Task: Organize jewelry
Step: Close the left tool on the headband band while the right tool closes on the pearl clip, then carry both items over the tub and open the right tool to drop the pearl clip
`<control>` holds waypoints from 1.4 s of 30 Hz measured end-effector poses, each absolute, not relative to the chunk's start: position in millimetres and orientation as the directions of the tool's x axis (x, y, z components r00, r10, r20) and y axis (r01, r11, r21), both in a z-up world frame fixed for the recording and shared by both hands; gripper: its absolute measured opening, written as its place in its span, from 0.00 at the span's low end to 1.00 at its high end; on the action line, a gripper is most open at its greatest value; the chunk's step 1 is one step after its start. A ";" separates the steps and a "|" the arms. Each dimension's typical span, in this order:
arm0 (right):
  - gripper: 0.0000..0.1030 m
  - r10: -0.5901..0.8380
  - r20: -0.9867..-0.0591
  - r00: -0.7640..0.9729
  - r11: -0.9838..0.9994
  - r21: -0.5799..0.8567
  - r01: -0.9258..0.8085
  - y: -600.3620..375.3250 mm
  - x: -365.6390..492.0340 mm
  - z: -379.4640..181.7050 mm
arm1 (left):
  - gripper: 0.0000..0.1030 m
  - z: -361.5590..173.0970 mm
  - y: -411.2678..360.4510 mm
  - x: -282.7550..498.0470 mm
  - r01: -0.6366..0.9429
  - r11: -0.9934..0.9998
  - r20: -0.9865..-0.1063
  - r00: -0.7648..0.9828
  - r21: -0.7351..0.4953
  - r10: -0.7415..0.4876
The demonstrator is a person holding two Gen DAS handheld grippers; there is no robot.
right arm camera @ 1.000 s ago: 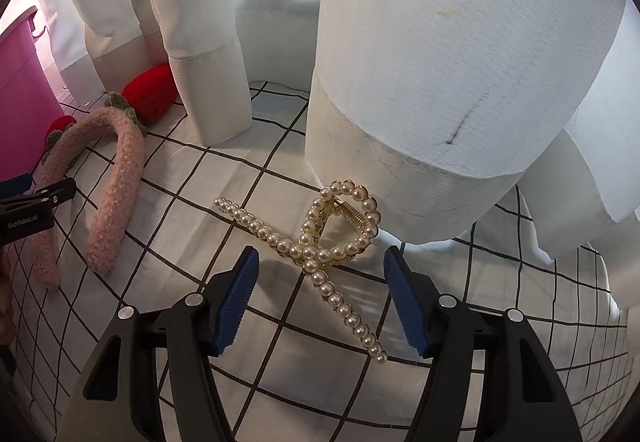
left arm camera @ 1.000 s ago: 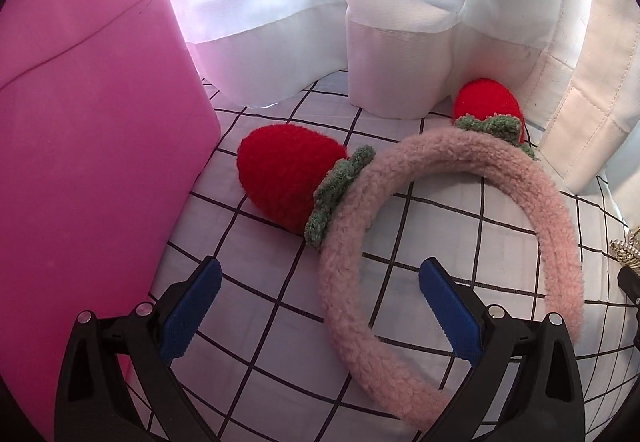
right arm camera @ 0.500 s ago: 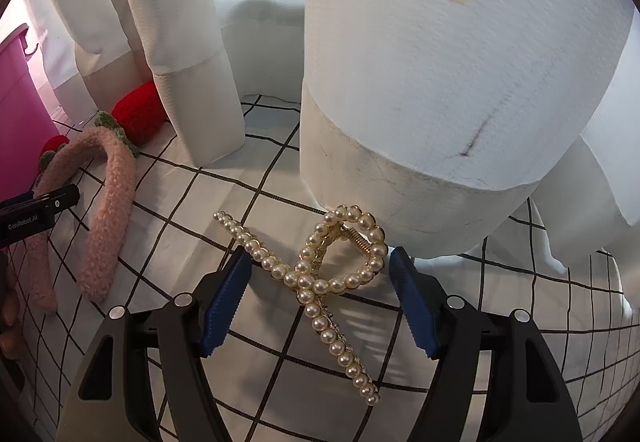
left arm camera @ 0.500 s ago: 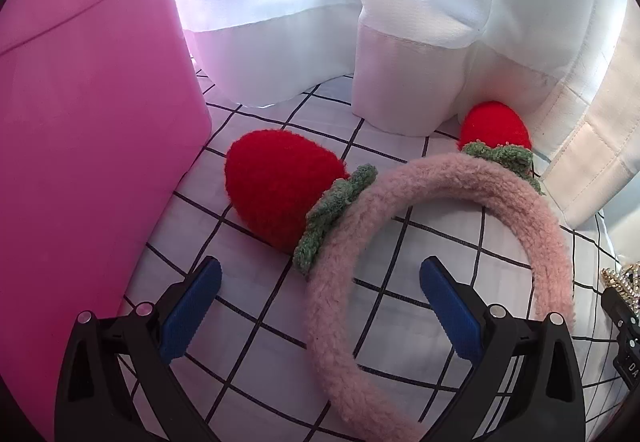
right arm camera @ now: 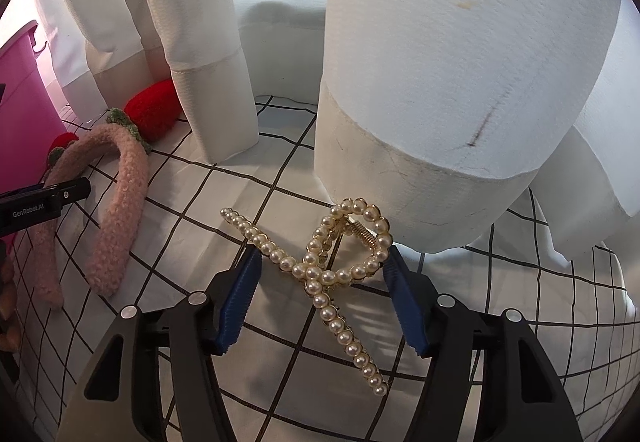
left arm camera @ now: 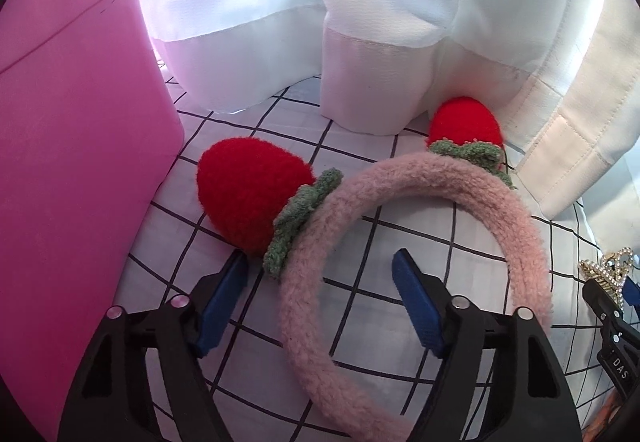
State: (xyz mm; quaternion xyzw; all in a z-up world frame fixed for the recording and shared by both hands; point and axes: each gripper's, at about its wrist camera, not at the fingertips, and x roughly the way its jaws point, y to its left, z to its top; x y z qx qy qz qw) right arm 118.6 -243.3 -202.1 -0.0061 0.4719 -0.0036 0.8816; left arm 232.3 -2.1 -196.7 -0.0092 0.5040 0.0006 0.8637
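Two grippers are low over the checked cloth (right arm camera: 192, 194), and both stand with jaws spread wide. Low in its frame, the left gripper (left arm camera: 320, 298) straddles one arm of the fuzzy pink headband (left arm camera: 420, 178), blue pads (left arm camera: 222, 304) either side and not touching it; the band runs up between them and arcs across the middle of the frame. A red knitted strawberry (left arm camera: 252, 194) with a green leaf collar lies at centre left, just above the left pad, and a second strawberry (left arm camera: 464, 122) is tucked under the white curtain (left arm camera: 380, 22) at upper right. A pink bin (left arm camera: 76, 162) fills the left side. Over to the right gripper (right arm camera: 320, 292), bottom centre of its own frame: parted jaws flank the pearl hair claw (right arm camera: 336, 270), whose loop lies between the pads while its two pearl tails cross, one running to centre left, one down to the bottom. Whether the pads touch it, I can't tell. Behind it, curtain folds rest on the cloth.
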 end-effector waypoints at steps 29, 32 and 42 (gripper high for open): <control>0.49 0.035 -0.802 0.596 0.997 0.065 0.029 -236.7 54.9 -169.3 | 0.10 -160.0 3.3 181.8 0.053 0.995 -0.827 0.554 -0.083 -0.099; 0.49 0.028 -0.793 0.609 0.997 0.066 0.040 -234.5 46.0 -158.7 | 0.10 -150.7 5.7 172.1 0.072 0.994 -0.811 0.575 -0.080 -0.107; 0.49 0.008 -0.762 0.647 0.997 0.058 0.055 -223.1 19.9 -126.2 | 0.10 -107.4 9.3 145.7 0.106 0.990 -0.775 0.617 -0.089 -0.136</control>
